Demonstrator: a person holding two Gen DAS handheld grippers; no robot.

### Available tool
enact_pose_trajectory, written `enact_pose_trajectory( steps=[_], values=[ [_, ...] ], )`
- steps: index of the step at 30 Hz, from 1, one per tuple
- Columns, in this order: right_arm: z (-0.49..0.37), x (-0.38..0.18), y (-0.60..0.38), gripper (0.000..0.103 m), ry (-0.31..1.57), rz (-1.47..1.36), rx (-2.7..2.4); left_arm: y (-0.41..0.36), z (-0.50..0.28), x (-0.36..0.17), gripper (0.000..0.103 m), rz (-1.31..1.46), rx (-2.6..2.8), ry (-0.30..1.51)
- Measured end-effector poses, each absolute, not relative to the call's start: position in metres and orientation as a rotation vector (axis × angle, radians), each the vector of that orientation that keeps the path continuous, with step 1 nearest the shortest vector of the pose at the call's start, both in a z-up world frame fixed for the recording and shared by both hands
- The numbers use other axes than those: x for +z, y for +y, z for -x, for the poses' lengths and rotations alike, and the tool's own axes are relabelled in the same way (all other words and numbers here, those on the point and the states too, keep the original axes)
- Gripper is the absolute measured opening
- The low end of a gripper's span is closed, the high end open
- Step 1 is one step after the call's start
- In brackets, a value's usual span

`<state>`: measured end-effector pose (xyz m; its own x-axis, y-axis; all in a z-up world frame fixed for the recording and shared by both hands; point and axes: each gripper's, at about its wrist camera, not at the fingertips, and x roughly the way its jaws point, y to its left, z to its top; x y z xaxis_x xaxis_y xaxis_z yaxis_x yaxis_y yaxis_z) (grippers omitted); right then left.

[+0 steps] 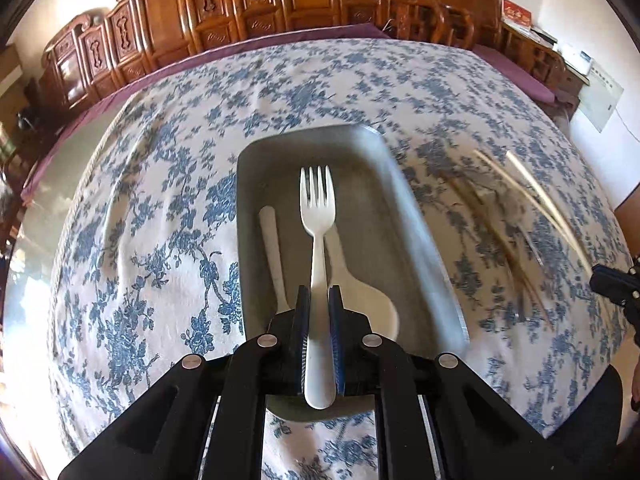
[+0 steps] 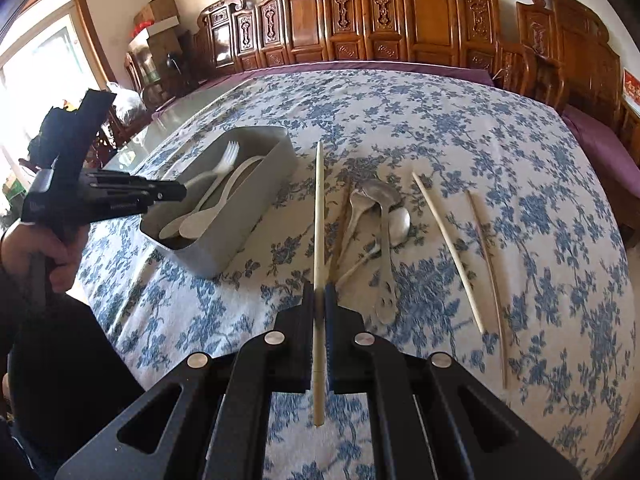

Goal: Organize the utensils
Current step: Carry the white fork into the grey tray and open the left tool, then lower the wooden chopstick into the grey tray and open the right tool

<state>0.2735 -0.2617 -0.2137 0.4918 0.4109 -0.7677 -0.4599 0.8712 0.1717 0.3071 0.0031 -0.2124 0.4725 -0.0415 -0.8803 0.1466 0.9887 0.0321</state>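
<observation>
My left gripper [image 1: 319,294] is shut on the handle of a white plastic fork [image 1: 317,200], held over the grey bin [image 1: 280,148] with its tines pointing away. Two white plastic spoons [image 1: 360,280] lie inside the bin. My right gripper [image 2: 319,290] is shut on a pale chopstick [image 2: 318,208] that sticks out forward above the tablecloth. In the right wrist view the left gripper [image 2: 176,191] reaches over the bin [image 2: 248,216] from the left, and the fork [image 2: 227,158] shows above the bin. Metal spoons [image 2: 380,208] lie just right of the held chopstick.
Two more chopsticks [image 2: 448,248] lie on the blue floral tablecloth [image 2: 520,184] to the right of the metal spoons, and another thin stick [image 2: 342,224] lies beside them. Carved wooden chairs [image 2: 360,16] line the table's far edge. A hand [image 2: 44,256] grips the left tool.
</observation>
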Motion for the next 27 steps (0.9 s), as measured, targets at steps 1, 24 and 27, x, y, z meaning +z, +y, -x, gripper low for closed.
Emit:
enact_pose_trajectory(
  steps=[1, 24, 27],
  values=[
    [-0.277, -0.212, -0.259, 0.006, 0.913, 0.063, 0.529, 0.005, -0.309, -0.215, 0.009, -0.101, -0.115, 1.077],
    [-0.289, -0.188, -0.183, 0.006, 0.901, 0.061, 0.571, 0.035, -0.294, -0.193, 0.030, -0.037, -0.143, 0.952],
    [-0.293, -0.190, -0.167, 0.006, 0.912, 0.053, 0.577, 0.050, -0.285, -0.187, 0.038, 0.021, -0.136, 0.922]
  ],
)
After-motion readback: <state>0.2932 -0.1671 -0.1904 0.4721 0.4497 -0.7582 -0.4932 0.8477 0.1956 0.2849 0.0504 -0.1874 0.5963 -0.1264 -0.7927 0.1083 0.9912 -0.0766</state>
